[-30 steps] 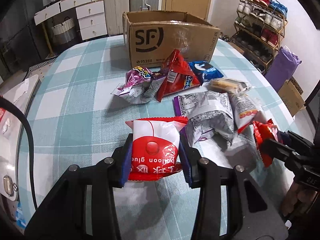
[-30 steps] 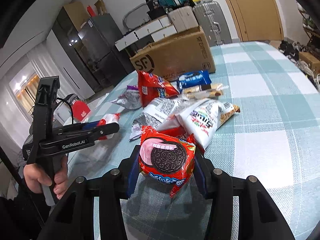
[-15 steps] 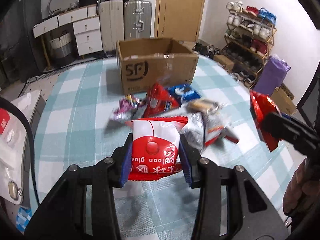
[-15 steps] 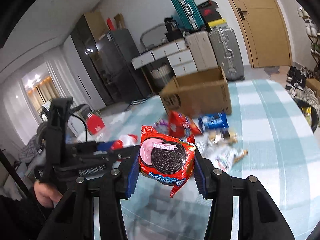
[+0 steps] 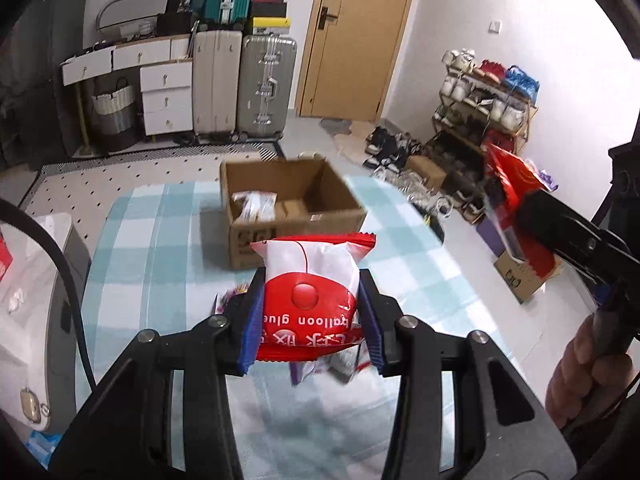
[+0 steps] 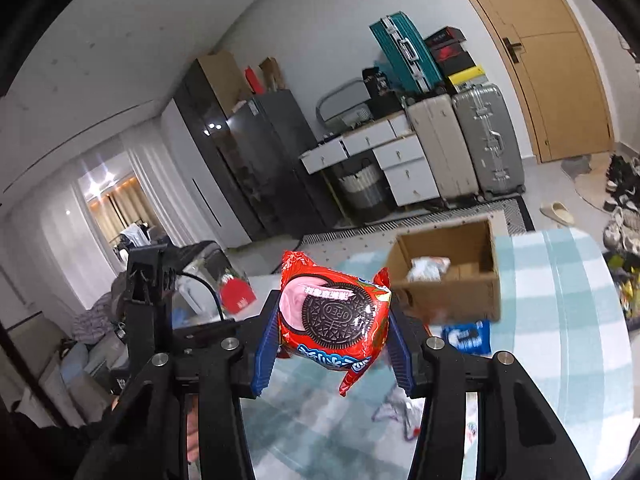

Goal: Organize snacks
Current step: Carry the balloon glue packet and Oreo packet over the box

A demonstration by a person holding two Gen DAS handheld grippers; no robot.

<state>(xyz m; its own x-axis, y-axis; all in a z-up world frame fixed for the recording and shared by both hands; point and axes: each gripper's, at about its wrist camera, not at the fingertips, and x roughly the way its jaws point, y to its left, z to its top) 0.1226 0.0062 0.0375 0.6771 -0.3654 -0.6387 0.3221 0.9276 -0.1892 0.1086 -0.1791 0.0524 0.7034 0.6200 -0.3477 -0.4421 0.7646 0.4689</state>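
My left gripper [image 5: 310,312] clamps the red-and-white snack pack [image 5: 314,280]; my right gripper [image 6: 332,332] pinches the Oreo packet [image 6: 334,320]. Both hang short of the cardboard box [image 5: 288,216]. Releasing early, I'd drop them outside the box, since its opening lies beyond them.

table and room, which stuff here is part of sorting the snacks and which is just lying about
Part of the job:
- balloon glue packet, held in the left gripper
- Oreo packet, held in the right gripper
- cardboard box, open, one packet already inside
- blue packet on the table by the box

Just lying about:
- suitcases
- drawers
- shoe rack
- door
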